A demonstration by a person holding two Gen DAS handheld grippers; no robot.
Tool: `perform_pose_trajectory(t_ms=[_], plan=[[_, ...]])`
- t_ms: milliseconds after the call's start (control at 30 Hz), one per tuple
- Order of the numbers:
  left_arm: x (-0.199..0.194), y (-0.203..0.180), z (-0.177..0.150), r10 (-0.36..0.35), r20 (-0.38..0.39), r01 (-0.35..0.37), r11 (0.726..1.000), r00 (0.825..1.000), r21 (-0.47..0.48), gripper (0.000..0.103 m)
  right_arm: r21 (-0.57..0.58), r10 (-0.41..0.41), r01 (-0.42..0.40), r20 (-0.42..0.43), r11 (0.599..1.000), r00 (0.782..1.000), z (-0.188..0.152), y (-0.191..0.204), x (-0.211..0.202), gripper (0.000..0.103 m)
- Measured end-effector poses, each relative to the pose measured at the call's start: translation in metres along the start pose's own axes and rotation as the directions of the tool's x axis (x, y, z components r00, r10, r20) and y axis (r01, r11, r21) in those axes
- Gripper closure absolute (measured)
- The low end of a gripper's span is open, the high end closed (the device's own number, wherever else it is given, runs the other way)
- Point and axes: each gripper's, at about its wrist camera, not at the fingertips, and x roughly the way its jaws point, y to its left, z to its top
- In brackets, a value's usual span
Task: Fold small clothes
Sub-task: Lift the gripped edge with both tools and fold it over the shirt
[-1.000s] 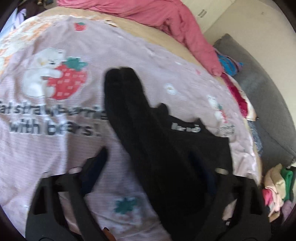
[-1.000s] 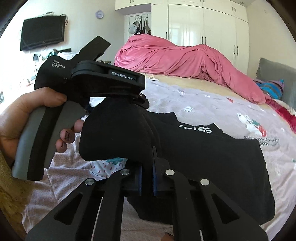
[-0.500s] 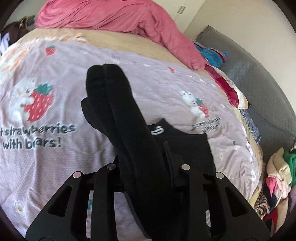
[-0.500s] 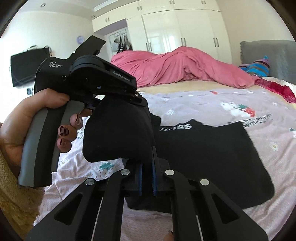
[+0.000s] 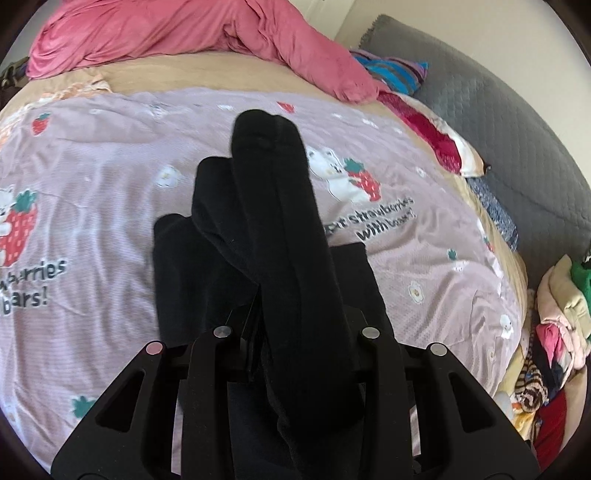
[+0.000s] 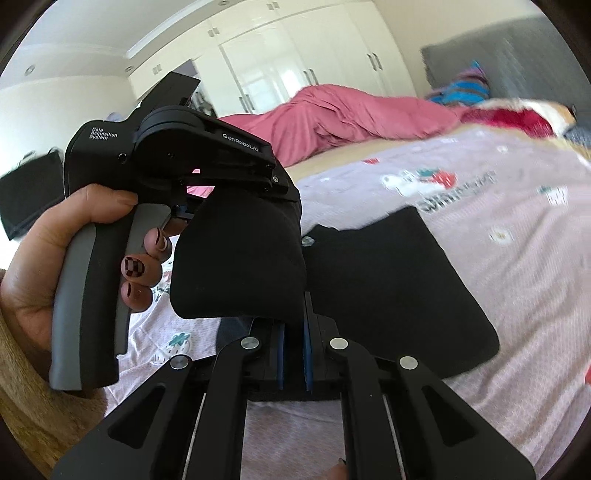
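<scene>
A pale pink bedspread (image 5: 110, 229) printed with bears and strawberries is spread beneath both claws and fills most of each view. A rumpled pink duvet (image 5: 177, 33) is seen well beyond the claws at the far end of the bed. Only the right wrist view takes in the white wardrobe (image 6: 295, 62) behind that duvet and a dark screen (image 6: 26, 199) on the wall to the left. Only the left wrist view takes in the grey quilted sofa (image 5: 498, 122) off to the right and the heap of mixed clothes (image 5: 554, 332) below it.

The black garment (image 5: 280, 236) is held up off the bedspread between the two claws, part of it lying flat on the cover just ahead of them. In the left wrist view a thick folded bundle of it is seen running forward out of the left gripper (image 5: 295, 332), whose fingers are pressed in on the cloth from both sides. In the right wrist view the right gripper (image 6: 293, 354) is seen pinched tight on a thin edge of the same garment between its blue pads (image 6: 280, 354).

Only the right wrist view shows the left gripper from outside, just ahead and to the left, and the person's hand (image 6: 48, 266) wrapped round its grey handle
</scene>
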Motion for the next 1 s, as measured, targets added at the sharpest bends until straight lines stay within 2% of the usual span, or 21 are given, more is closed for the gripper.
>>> perform_pose_trajectory(t_ms=[433,733,933,1000], plan=[[0.051,-0.029,-0.012,0.026,-0.088,-0.023,0.999,0.996,0.031,0.079,0.208,0.020,-0.006,-0.069,0.978,0.997,-0.018,-0.048,-0.007,0.096],[0.065,-0.039,-0.014,0.042,-0.116,-0.038,0.998,0.992,0.041,0.073,0.271,0.032,-0.003,-0.103,0.963,0.994,-0.026,-0.058,-0.009,0.096],[0.070,-0.043,-0.015,0.046,-0.122,-0.041,0.998,0.991,0.038,0.065,0.411,0.111,-0.048,-0.130,0.910,0.985,-0.034,-0.078,-0.006,0.093],[0.072,-0.045,-0.015,0.047,-0.122,-0.042,0.998,0.991,0.044,0.061,0.426,0.120,-0.054,-0.132,0.903,0.984,-0.035,-0.080,-0.008,0.093]])
